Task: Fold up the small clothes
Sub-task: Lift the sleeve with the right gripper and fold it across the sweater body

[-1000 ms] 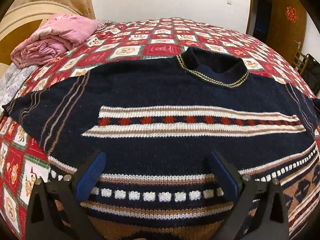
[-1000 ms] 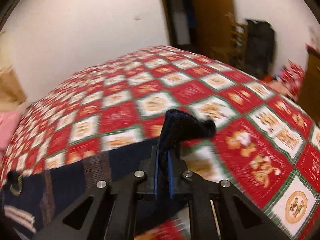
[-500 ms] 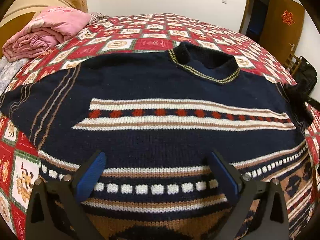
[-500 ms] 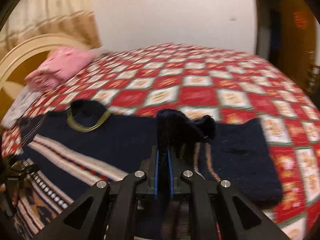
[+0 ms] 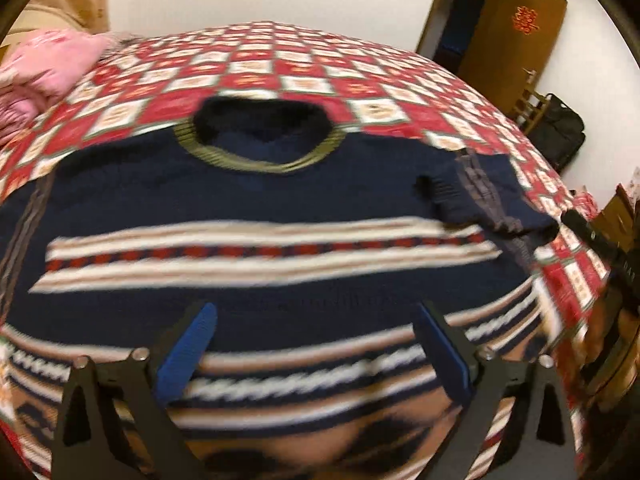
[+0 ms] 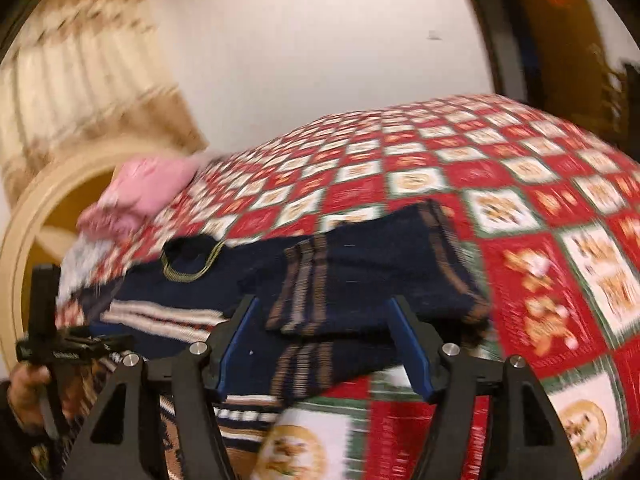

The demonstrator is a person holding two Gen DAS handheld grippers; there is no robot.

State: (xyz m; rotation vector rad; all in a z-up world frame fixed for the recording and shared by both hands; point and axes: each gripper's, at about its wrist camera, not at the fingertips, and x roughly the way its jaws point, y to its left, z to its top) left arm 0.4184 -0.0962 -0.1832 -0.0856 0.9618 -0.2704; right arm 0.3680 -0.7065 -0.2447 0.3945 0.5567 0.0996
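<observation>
Sweater (image 5: 256, 200), navy with striped bands, lay flat on the red checked bedspread (image 5: 304, 76), spread out ahead of and beneath the left gripper (image 5: 316, 344), collar (image 5: 260, 140) at the far side. Those jaws stood wide and were narrowing slightly, gripping nothing, blue pads (image 5: 188, 352) apart above the knit. One sleeve (image 6: 360, 276) lay folded across the body, just ahead of the right gripper (image 6: 324, 344), whose jaws were spreading, the sleeve released and lying loose beyond them. A pink blanket (image 6: 148, 192) sat far off to the left.
</observation>
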